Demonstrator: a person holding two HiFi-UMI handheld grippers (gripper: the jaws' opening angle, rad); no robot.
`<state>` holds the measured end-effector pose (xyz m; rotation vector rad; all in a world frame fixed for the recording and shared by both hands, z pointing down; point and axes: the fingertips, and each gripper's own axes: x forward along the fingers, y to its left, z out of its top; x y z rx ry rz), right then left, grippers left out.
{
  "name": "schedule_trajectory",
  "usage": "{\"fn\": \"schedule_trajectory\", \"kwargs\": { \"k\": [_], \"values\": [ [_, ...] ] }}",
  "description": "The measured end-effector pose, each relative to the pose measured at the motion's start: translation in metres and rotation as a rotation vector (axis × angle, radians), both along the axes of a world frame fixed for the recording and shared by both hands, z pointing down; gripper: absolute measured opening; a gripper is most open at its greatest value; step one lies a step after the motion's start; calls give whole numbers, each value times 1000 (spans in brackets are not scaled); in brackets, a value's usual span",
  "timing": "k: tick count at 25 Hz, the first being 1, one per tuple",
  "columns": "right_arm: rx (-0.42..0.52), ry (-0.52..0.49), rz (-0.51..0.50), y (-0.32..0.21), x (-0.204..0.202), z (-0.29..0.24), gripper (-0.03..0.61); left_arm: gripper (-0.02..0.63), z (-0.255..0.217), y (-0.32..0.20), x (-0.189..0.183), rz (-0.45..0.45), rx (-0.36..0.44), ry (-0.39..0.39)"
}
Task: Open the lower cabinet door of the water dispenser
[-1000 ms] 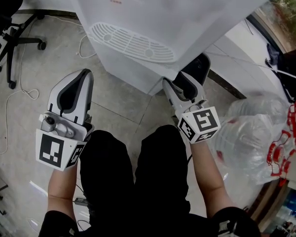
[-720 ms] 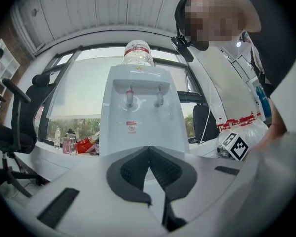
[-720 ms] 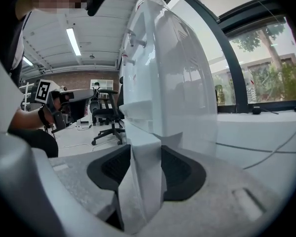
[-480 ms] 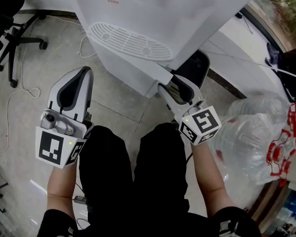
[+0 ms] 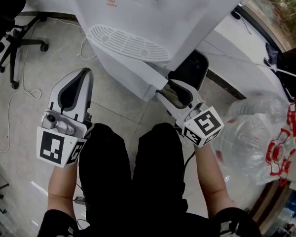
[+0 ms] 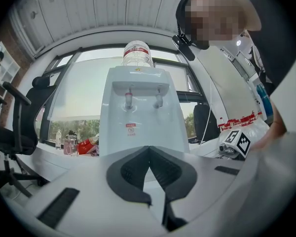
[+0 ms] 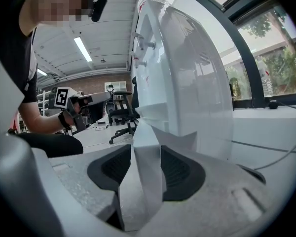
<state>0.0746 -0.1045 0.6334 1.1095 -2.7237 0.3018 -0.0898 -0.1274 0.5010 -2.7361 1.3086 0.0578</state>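
water dispenser [image 5: 187, 19] ahead, plastic bags [image 5: 246, 132] right, office chair [image 5: 5, 1] left

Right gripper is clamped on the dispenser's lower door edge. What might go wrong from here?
1. The right gripper pinches only the thin edge of the lower cabinet door, so the panel may slip out of the pads.
2. The water dispenser carries a water bottle on top, so a hard pull might rock it.
3. The door would likely swing toward the person's legs, which may block it.

White left gripper [image 5: 82, 76], right gripper [image 5: 168, 89], marker cubes [image 5: 55, 149]; black trousers [image 5: 108, 181]
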Motion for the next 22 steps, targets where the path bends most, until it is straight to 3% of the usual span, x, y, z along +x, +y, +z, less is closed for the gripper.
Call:
{"fn": "schedule_trajectory", "kwargs": {
  "k": [4,10,16,22],
  "values": [
    [23,36,-19,1,11,1,155,8,3,-2,-1,2,-10,3],
    [46,38,87,-12,40,-3,126,8,4,-1,-1,4,-11,2],
    [71,56,181,-25,43,-3,5,8,5,-3,0,1,-7,1],
    [64,89,152,-29,33,3,5,8,4,-1,-1,-4,-5,-3]
  ]
}}
